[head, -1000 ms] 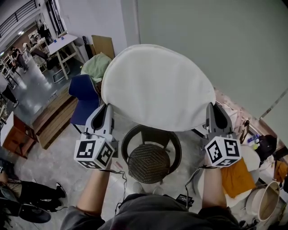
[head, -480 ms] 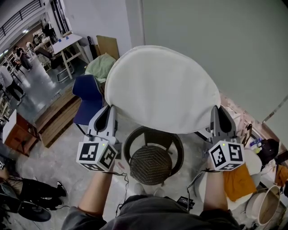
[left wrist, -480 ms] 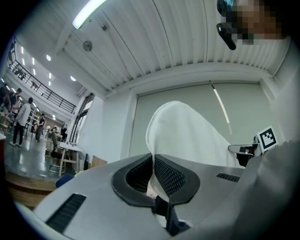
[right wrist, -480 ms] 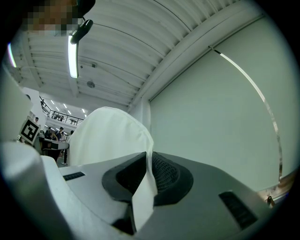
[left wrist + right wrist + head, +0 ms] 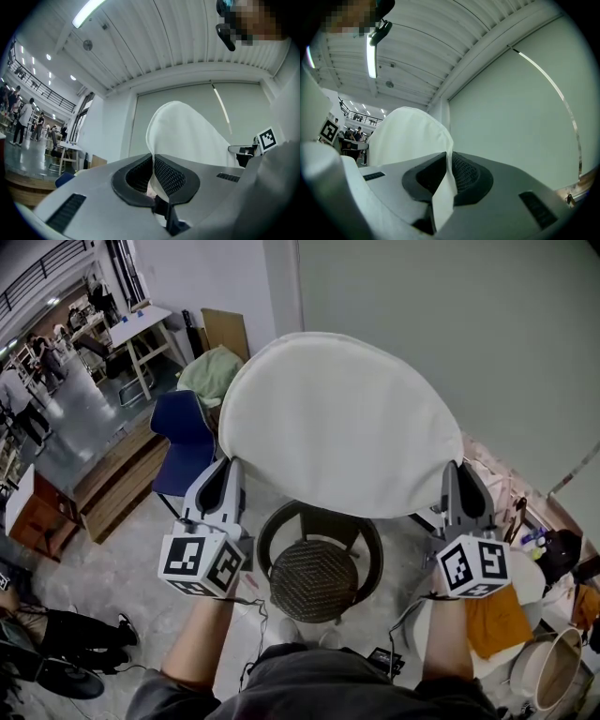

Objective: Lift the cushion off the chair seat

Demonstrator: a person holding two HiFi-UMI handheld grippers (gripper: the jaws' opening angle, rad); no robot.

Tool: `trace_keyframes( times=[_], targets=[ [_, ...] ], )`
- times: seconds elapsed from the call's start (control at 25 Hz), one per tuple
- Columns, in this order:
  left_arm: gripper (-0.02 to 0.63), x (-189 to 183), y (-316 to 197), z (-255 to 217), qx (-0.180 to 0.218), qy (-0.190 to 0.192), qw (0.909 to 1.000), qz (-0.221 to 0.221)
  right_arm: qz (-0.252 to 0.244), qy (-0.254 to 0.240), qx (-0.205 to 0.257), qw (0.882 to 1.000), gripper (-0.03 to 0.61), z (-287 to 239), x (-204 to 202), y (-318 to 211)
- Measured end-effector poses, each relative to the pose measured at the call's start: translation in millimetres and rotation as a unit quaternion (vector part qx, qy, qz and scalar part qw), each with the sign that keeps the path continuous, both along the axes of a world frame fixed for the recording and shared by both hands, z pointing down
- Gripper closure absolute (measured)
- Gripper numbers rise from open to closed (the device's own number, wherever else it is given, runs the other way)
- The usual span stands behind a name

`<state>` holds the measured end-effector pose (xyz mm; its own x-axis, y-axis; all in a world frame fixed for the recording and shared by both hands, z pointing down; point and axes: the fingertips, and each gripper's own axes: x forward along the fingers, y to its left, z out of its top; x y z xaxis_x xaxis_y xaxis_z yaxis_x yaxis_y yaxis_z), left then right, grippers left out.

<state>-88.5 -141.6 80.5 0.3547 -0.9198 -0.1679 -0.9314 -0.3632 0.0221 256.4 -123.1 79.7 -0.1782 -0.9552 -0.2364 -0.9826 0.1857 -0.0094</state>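
Two grippers tight on cushion

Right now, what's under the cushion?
Below the raised cushion, the chair's round woven seat and its dark rim show, with nothing lying on the seat. Whatever lies farther back beneath the cushion's spread is covered.

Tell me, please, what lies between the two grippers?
In the head view the white cushion spans from the left gripper to the right gripper, both shut on its edges; below it lies the bare woven chair seat.
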Motion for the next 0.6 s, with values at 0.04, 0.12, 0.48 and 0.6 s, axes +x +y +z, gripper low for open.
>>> trace_keyframes(
  times=[0.04,0.12,0.48,0.6],
  targets=[
    [0.592,0.7,-1.1,0.4,-0.001,0.000,1.0000,0.000,0.001,0.000,0.000,1.000,0.537,-0.2,0.7,-0.7],
    [0.592,1.9,-2.2,1.4,-0.002,0.001,1.0000,0.001,0.002,0.000,0.000,1.000,0.537,-0.2,2.0,-1.2],
    [0.592,1.2,-1.4,2.4,-0.002,0.001,1.0000,-0.001,0.002,0.003,0.000,1.000,0.538,0.8,0.9,-1.6],
    [0.591,1.8,-1.4,2.1,-0.003,0.001,1.0000,-0.001,0.001,0.005,-0.002,1.000,0.538,0.4,1.5,-1.1]
  ],
)
